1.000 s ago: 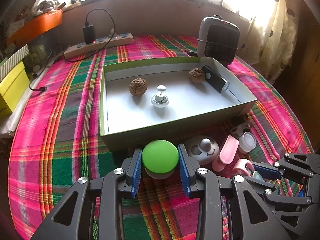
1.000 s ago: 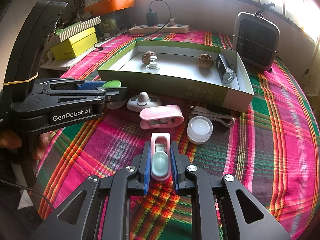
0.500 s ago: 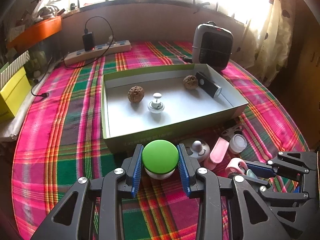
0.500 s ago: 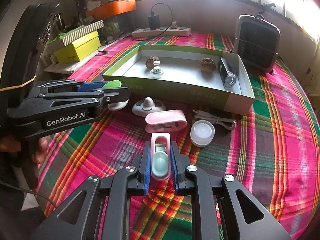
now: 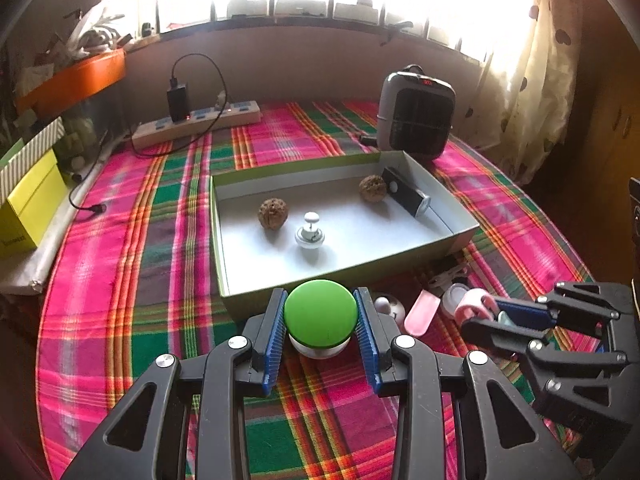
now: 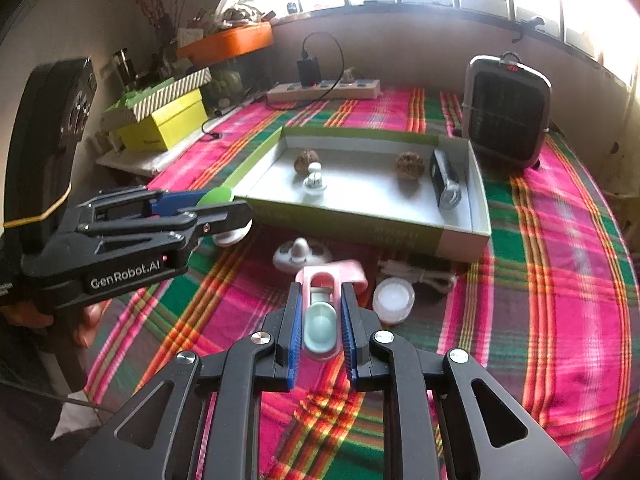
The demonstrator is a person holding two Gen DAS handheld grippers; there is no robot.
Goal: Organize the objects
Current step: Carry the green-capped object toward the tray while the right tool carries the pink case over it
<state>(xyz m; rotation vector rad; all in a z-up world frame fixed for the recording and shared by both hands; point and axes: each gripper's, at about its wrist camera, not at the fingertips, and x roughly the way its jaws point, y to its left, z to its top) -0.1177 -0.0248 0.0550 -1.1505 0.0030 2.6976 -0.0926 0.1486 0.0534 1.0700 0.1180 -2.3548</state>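
Left gripper (image 5: pixel 320 322) clamped on green-domed object (image 5: pixel 320 312) at box (image 5: pixel 240 300) near edge. Right gripper (image 6: pixel 320 322) clamped on pink clip (image 6: pixel 320 312), long axis along fingers.

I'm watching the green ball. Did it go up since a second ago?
Yes. The green ball, squeezed in the left tool, has lifted: the green box looks smaller and sits lower in the left wrist view, with more tablecloth showing.
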